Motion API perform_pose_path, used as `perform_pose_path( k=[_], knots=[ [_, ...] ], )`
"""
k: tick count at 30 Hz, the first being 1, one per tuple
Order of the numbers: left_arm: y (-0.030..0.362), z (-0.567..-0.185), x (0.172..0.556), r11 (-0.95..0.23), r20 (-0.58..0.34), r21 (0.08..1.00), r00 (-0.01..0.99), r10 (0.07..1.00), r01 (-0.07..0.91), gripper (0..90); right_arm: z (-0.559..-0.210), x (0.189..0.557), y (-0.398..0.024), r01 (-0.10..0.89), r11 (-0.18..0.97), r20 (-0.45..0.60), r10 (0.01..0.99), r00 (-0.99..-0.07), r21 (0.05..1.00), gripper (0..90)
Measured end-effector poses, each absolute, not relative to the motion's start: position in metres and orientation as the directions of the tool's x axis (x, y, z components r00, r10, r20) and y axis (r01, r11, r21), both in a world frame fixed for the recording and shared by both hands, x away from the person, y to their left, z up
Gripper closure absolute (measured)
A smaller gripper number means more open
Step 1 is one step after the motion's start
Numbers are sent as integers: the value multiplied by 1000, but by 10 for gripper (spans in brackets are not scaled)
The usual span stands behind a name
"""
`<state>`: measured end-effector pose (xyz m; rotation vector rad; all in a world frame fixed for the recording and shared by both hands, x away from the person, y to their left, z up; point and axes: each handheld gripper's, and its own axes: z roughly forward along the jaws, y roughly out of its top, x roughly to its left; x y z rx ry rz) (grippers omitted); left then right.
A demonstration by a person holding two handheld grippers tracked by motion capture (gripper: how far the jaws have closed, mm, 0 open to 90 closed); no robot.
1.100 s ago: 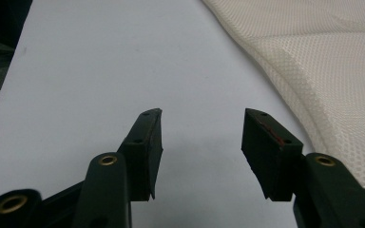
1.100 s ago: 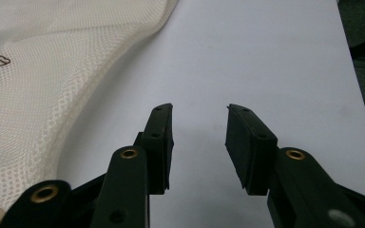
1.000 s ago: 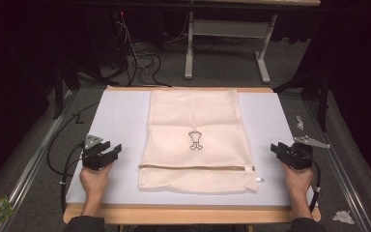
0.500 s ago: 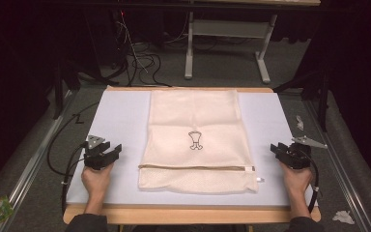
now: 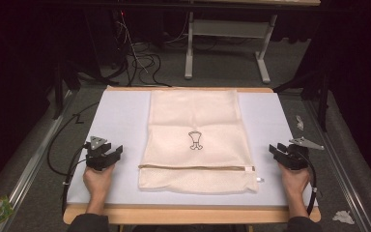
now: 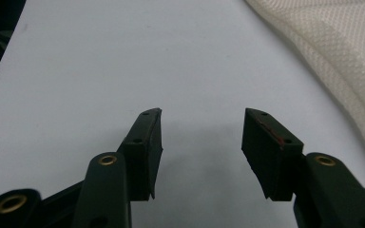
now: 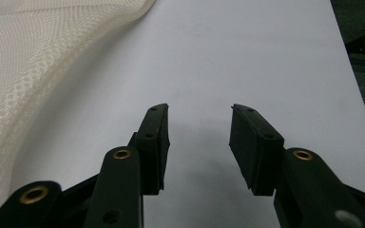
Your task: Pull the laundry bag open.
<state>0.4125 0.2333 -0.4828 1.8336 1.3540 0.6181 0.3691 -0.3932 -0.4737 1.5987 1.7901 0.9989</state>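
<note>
Flanking the mesh laundry bag [image 5: 199,140], both grippers are parked on the white table mat [image 5: 121,116]: left gripper [image 5: 107,155] and right gripper [image 5: 279,151] gaping, nothing held (right jaws just opened further). Bag lies between them, long axis away from the person, zipper end [image 5: 198,168] nearest.
</note>
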Motion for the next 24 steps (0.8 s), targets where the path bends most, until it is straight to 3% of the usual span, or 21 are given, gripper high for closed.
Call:
perform_pose_path(
  k=[24],
  knots=[
    [229,-485,410,-181,-23,804,334,942,566,434,-475,366,-391,571,36,50,990,-133,820,481]
  ],
)
